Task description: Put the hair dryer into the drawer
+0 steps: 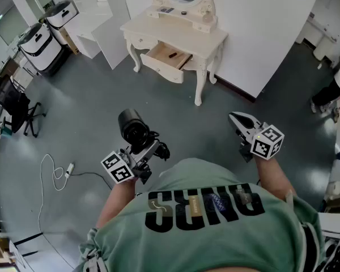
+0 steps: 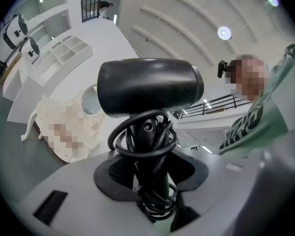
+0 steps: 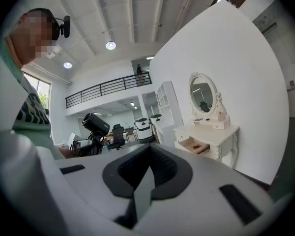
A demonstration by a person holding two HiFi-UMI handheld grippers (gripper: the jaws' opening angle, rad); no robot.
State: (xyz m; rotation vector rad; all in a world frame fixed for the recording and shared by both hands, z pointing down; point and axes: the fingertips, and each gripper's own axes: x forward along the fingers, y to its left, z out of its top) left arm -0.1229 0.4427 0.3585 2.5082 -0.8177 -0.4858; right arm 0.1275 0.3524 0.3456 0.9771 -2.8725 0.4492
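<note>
A black hair dryer (image 1: 135, 128) stands upright in my left gripper (image 1: 149, 150), its cord coiled round the handle. In the left gripper view the barrel (image 2: 147, 86) lies crosswise above the jaws, and my left gripper (image 2: 150, 181) is shut on the handle and cord. My right gripper (image 1: 238, 120) hangs at the right, shut and empty, its jaws meeting in a thin seam (image 3: 146, 181). Ahead stands a cream dressing table (image 1: 175, 35) with its drawer (image 1: 169, 55) pulled open. The right gripper view also catches the hair dryer (image 3: 96, 123) and the open drawer (image 3: 194, 144).
A black office chair (image 1: 14, 103) and white cases (image 1: 42, 47) stand at the left. A white cable (image 1: 54, 171) lies on the grey floor near my left side. White shelving (image 1: 93, 16) stands beside the table, and another person's legs (image 1: 334, 92) show at the right edge.
</note>
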